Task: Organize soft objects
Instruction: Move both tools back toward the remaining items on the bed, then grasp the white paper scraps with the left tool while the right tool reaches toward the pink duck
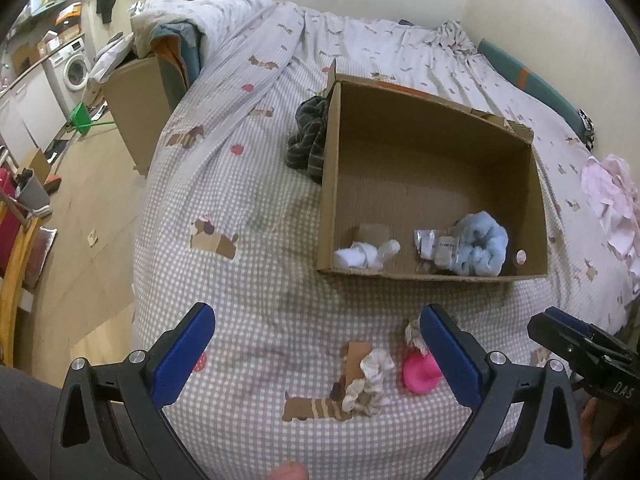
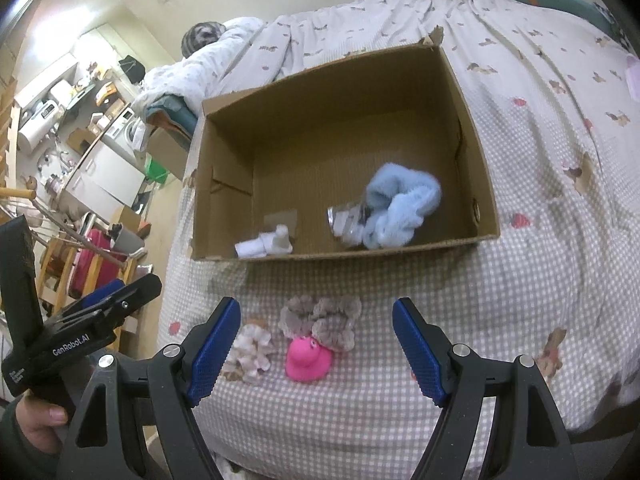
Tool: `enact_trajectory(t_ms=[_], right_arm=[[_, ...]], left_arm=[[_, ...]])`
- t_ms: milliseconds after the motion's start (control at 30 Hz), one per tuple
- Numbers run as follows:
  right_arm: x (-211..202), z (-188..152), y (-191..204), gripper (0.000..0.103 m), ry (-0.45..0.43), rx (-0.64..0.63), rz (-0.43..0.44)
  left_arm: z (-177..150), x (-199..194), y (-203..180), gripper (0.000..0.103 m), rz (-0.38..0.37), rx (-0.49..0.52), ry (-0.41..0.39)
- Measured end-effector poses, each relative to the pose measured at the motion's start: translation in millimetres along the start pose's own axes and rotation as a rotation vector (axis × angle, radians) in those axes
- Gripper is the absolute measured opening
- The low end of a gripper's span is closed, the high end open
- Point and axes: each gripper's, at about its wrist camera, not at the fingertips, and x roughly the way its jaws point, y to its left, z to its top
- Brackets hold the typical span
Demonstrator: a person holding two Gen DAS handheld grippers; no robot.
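Observation:
An open cardboard box point(image 1: 332, 184) point(image 2: 476, 136) sits on the checked bed. Inside lie a fluffy light-blue cloth point(image 1: 480, 244) point(image 2: 400, 208), a white rolled sock point(image 1: 366, 255) point(image 2: 264, 245) and a silvery packet point(image 1: 434, 246) point(image 2: 344, 220). In front of the box lie a pink soft toy point(image 1: 420, 372) point(image 2: 308, 360), a cream frilly scrunchie point(image 1: 370, 380) point(image 2: 250, 350) and a beige frilly scrunchie point(image 2: 324, 320). My left gripper point(image 1: 316, 354) hovers open above the cream scrunchie. My right gripper point(image 2: 316, 348) is open, its fingers either side of the pink toy, apart from it.
A dark striped garment point(image 1: 308, 140) lies against the box's left wall. Pink cloth point(image 1: 612, 204) is at the bed's right edge. A heaped duvet point(image 1: 216, 16) and another cardboard box point(image 1: 136, 108) stand at the bed's far left. The floor drops off left.

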Motion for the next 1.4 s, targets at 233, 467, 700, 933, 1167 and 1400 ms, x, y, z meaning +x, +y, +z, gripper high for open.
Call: enact_trajectory(t_ms=[233, 467, 700, 933, 1167, 1400], right_arm=[[3.3, -9.3, -2.6, 0.083, 0.023, 0.012, -0.009], [10.4, -13.5, -11.3, 0.083, 0.063, 0.035, -0.024], [20.5, -14.1, -11.7, 0.083, 0.090, 0.046, -0.034], [26.5, -12.3, -7.3, 0.083, 0.096, 0.041, -0.028], [30.3, -11.9, -7.8, 0.083, 0.108, 0.050, -0.030], [42.0, -12.2, -14.4, 0.083, 0.149, 0.080, -0.072]], left_arm=[[-10.0, 7.7, 4.3, 0.102, -0.006, -0.022, 0.045], [-15.9, 17.1, 6.8, 0.102, 0.012, -0.013, 0.079], [-18.9, 25.1, 7.0, 0.102, 0.003, -0.028, 0.114], [-20.0, 29.7, 2.6, 0.102, -0.003, -0.024, 0.129], [-19.8, 32.5, 3.9, 0.102, -0.006, -0.038, 0.136], [-19.0, 45.2, 11.1, 0.102, 0.000, -0.088, 0.167]])
